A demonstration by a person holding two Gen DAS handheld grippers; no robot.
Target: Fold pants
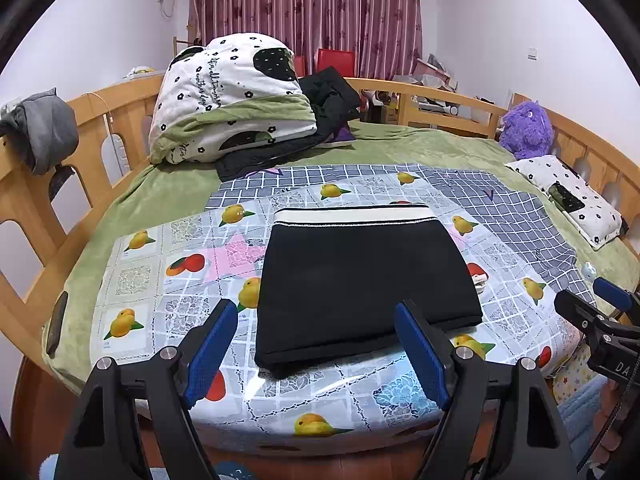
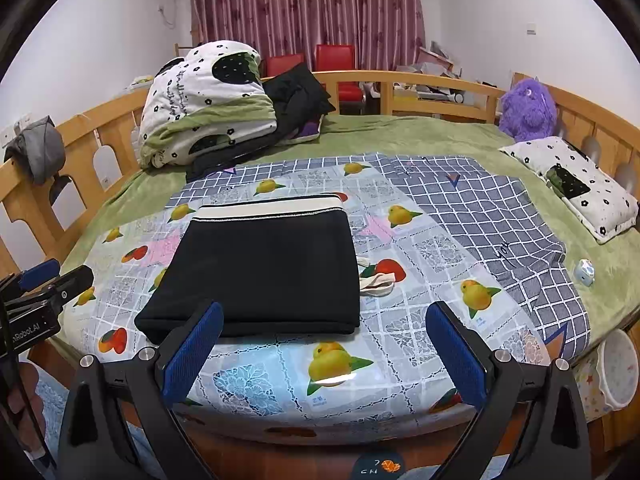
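Observation:
The black pants (image 1: pixel 360 280) lie folded into a compact rectangle on the fruit-print plastic sheet (image 1: pixel 160 292), with the cream waistband at the far edge. They also show in the right wrist view (image 2: pixel 260 268). My left gripper (image 1: pixel 320 312) is open and empty, hovering just short of the pants' near edge. My right gripper (image 2: pixel 324 312) is open and empty, near the pants' near right corner. The right gripper's tip shows at the right of the left wrist view (image 1: pixel 600 300). The left gripper's tip shows at the left of the right wrist view (image 2: pixel 52 280).
A folded quilt (image 1: pixel 232 96) and dark clothes (image 1: pixel 332 96) are piled at the back of the bed. A grey checked sheet (image 2: pixel 500 216), a pillow (image 2: pixel 572 180), a purple plush toy (image 2: pixel 528 108) and a small white object (image 2: pixel 584 270) lie to the right. Wooden rails (image 1: pixel 60 168) surround the bed.

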